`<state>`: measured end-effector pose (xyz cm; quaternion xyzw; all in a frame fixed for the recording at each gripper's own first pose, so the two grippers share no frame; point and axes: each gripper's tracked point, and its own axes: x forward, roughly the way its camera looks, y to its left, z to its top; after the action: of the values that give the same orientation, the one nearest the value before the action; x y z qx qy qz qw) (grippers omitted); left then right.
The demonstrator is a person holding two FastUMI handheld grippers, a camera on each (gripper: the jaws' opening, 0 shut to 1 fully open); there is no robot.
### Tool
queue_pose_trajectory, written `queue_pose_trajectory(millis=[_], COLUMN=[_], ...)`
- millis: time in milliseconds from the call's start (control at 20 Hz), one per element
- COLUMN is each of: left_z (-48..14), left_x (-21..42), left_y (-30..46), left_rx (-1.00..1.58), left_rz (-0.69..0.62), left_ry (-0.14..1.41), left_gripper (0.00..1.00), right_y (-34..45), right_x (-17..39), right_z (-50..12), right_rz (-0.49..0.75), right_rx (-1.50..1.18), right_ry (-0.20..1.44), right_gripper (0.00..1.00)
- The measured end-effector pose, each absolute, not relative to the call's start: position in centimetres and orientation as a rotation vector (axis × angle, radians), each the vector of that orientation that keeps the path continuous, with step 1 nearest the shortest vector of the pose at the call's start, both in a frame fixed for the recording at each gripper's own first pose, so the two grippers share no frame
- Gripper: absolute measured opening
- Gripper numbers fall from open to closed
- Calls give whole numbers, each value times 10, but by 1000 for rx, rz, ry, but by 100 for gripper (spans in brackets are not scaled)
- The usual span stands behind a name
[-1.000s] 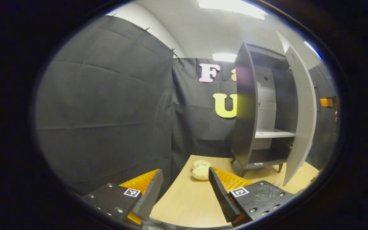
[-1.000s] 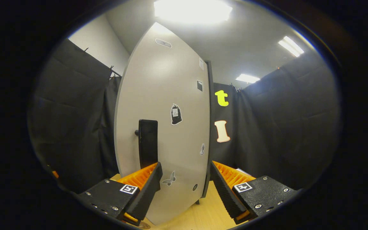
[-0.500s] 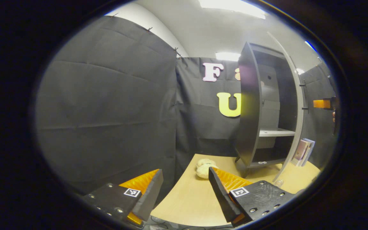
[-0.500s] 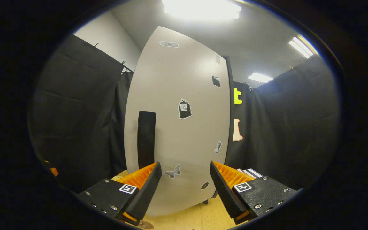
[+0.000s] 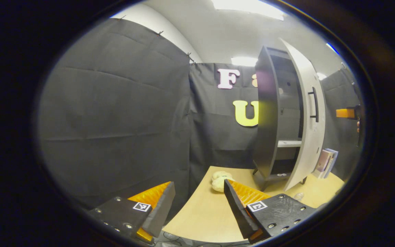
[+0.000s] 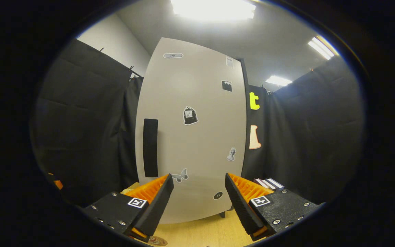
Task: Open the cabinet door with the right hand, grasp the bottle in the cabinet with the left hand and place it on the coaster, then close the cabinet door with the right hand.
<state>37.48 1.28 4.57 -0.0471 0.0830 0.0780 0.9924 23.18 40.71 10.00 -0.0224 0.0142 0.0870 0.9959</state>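
Cabinet point(image 5: 269, 116) stands on the bench point(image 5: 204, 212) at 3 o'clock in your left gripper view, dark carcass, one pale shelf point(image 5: 288, 143) visible inside. What you can see of shelf and floor holds nothing; the rest of the interior is hidden by the door.

Cabinet door point(image 6: 192, 133) is partly ajar, pale grey, black bar handle point(image 6: 150, 147) at 9 o'clock of the panel in your right gripper view, small stickers scattered on the face. In the left gripper view the door point(image 5: 307, 116) covers most of the opening.

Bottle point(image 5: 298, 196): small clear shape on the bench near the door's lower corner, at 4 o'clock, too small to be sure. Coaster point(image 6: 156, 241) is a brown sliver, cut off at 6 o'clock between bench edge and your finger.

Books point(image 5: 325, 163) lean right of the cabinet. Pale lumpy item point(image 5: 219, 181) sits on the bench just beyond your left tool's right finger, partly covered.

Left tool point(image 5: 199, 206) is spread wide, gripping nothing. Right tool point(image 6: 199, 202) is spread wide too, nothing held, facing the door; contact with it can't be told.
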Motion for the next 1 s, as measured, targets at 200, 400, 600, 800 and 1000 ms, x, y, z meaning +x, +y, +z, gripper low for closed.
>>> queue_pose_trajectory(millis=[200, 400, 600, 800, 1000], left_z=[48, 50, 53, 62, 71], left_x=[376, 378, 380, 376, 373], left_y=[11, 8, 7, 3, -1], left_rx=[-91, -93, -75, -78, -78], left_rz=[138, 100, 88, 63, 64], left_ry=[149, 129, 109, 86, 82], left_gripper=[86, 89, 86, 87, 86], right_y=[403, 392, 377, 348, 312], right_x=[225, 215, 206, 201, 198], right_z=[101, 103, 106, 112, 116], right_rz=[169, 151, 162, 163, 159], right_rx=[-34, -36, -36, -25, -39], right_ry=[23, 17, -18, -63, -94], right_gripper=[94, 94, 94, 94, 94])
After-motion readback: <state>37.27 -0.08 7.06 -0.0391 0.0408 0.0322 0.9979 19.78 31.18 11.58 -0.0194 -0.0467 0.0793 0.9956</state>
